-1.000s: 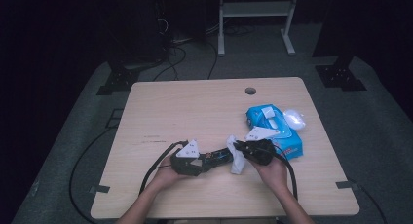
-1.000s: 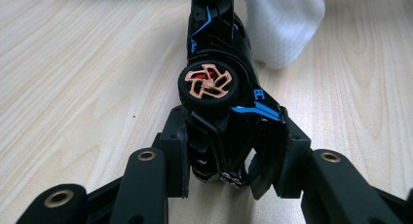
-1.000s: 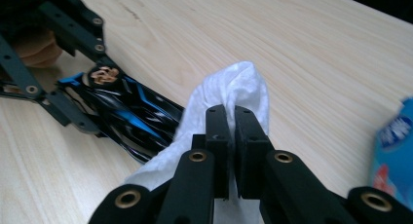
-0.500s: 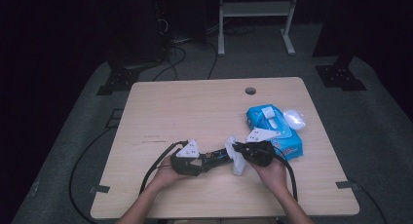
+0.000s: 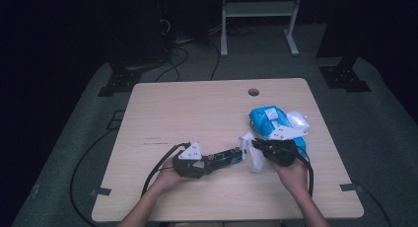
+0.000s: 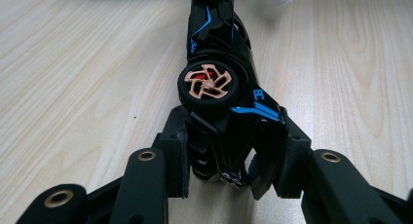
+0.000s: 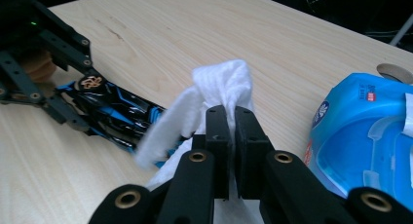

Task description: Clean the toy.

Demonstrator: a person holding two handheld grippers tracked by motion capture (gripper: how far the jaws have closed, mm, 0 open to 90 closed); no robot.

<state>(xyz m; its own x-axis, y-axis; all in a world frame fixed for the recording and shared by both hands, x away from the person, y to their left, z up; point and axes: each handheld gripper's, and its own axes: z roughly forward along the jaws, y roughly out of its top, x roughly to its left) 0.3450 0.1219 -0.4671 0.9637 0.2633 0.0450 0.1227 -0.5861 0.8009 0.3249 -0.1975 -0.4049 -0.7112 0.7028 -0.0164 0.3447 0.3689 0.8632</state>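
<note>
Wiping gear in hand: a toy car pinned on the table, a white wipe pinched beside it.

The left gripper (image 6: pixel 229 170) is clamped on the rear of the black-and-blue toy car (image 6: pixel 219 87), which lies on the wooden table (image 5: pixel 197 113) (one copper-spoked wheel faces up). The right gripper (image 7: pixel 231 136) has its jaws pressed together on the white wipe (image 7: pixel 214 92), just beside the car's nose. Behind it sits a blue wipes pack (image 7: pixel 360 126).

High view: above the near edge, facing forward and down on the table (image 5: pixel 197 108). Gripper views: close, low over the tabletop; both share the toy car (image 6: pixel 219 87).
</note>
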